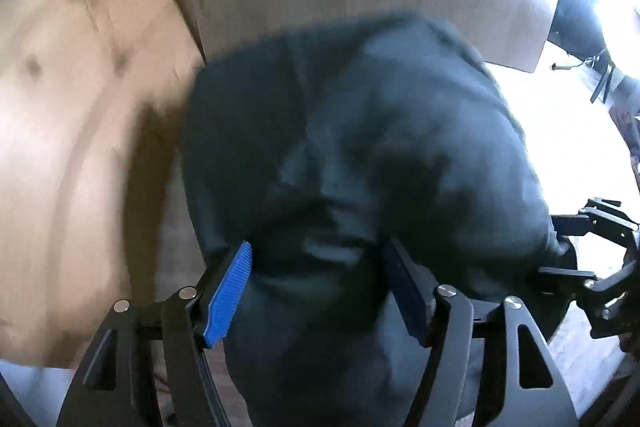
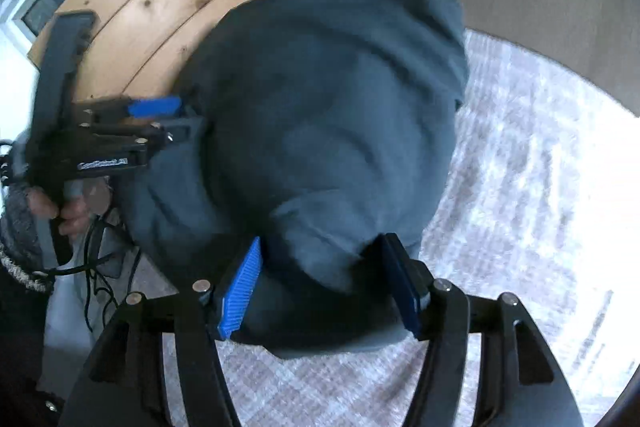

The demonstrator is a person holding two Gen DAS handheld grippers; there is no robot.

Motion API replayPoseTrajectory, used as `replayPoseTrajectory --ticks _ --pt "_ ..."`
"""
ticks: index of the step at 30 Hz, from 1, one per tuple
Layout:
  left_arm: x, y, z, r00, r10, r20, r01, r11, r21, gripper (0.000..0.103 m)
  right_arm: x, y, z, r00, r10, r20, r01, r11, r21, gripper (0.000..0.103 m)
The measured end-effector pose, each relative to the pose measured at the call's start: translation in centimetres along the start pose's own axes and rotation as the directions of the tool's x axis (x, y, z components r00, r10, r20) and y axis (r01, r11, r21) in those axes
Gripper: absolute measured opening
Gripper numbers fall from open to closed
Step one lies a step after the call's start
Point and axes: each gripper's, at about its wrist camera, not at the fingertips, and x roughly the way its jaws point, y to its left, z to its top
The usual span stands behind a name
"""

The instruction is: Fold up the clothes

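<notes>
the dark blue-grey garment [image 2: 320, 131] hung bunched above the pale rug [image 2: 520, 211]. the left gripper [image 1: 316, 287] and right gripper [image 2: 320, 283] each pinched a fold of it. best practice was probably to spread them apart evenly, keeping the edge taut.

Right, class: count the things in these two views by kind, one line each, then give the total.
Dark garment: 1
Grippers: 2, left gripper and right gripper
Pale rug: 1
Wooden boards: 1
Total: 5
</notes>
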Motion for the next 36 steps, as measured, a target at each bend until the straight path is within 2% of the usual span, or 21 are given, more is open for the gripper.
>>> replayPoseTrajectory --ticks 1,4,7,9,10,12,13,16,18,20,21,24,28,30,36 --pt "-0.7 0.4 0.0 1.000 -0.013 0.011 0.013 1.000 -0.022 0.064 -0.6 0.2 0.2 1.000 -0.010 0.013 0.010 1.000 -0.006 0.060" --pt "-3.7 0.6 0.4 0.993 0.020 0.115 -0.018 1.000 -0.014 0.064 -4.0 0.6 2.4 0.988 -0.047 0.146 0.050 0.999 -0.020 0.060" --pt "-3.9 0.6 1.0 0.989 0.011 0.146 -0.008 1.000 -0.023 0.064 -3.9 1.3 3.8 0.981 -0.048 0.189 0.058 0.997 -0.045 0.060" --pt "-2.2 0.8 1.1 0.992 0.026 0.122 -0.021 0.999 -0.043 0.065 -0.9 1.7 4.5 0.986 -0.067 0.152 0.078 0.995 -0.066 0.060" --pt "-1.3 0.9 1.1 0.993 0.033 0.109 -0.028 0.998 -0.052 0.065 1.5 1.8 4.7 0.991 -0.094 0.094 0.101 0.992 -0.074 0.060" --pt "1.0 0.9 0.7 0.997 0.065 0.050 -0.061 0.996 -0.066 0.068 3.3 1.6 3.8 0.990 -0.138 0.009 0.138 0.987 -0.078 0.060" --pt "1.0 1.0 0.5 0.996 0.071 0.049 -0.067 0.995 -0.079 0.069 3.6 1.6 3.3 0.989 -0.149 -0.011 0.148 0.986 -0.075 0.060" --pt "-1.7 0.9 -0.2 0.992 0.095 0.081 -0.084 0.989 -0.123 0.067 -1.2 1.7 2.3 0.987 -0.148 0.069 0.151 0.988 -0.031 0.060" --pt "-5.2 0.5 -1.5 0.983 0.114 0.145 -0.093 0.985 -0.144 0.068 -4.9 1.8 1.4 0.979 -0.154 0.131 0.155 0.988 0.000 0.060" --pt "-9.3 0.1 -3.8 0.970 0.126 0.209 -0.090 0.981 -0.174 0.076 -8.8 1.4 -0.3 0.965 -0.180 0.191 0.175 0.984 0.040 0.064" --pt "-10.9 -0.1 -5.0 0.964 0.133 0.232 -0.090 0.978 -0.188 0.077 -10.8 1.2 -1.2 0.956 -0.194 0.222 0.185 0.981 0.062 0.071" --pt "-14.0 -1.0 -7.9 0.957 0.141 0.255 -0.087 0.974 -0.210 0.077 -15.4 0.0 -4.8 0.930 -0.237 0.281 0.205 0.969 0.138 0.072" --pt "-16.0 -3.3 -11.2 0.954 0.184 0.237 -0.143 0.973 -0.181 0.077 -17.2 -0.5 -8.5 0.919 -0.290 0.266 0.242 0.950 0.199 0.072" --pt "-16.5 -4.5 -12.5 0.952 0.211 0.221 -0.175 0.970 -0.170 0.077 -17.1 -0.3 -9.0 0.923 -0.285 0.259 0.236 0.950 0.206 0.072" --pt "-18.2 -6.8 -14.0 0.956 0.188 0.225 -0.151 0.974 -0.171 0.077 -17.6 1.6 -10.5 0.915 -0.281 0.288 0.239 0.955 0.173 0.072"
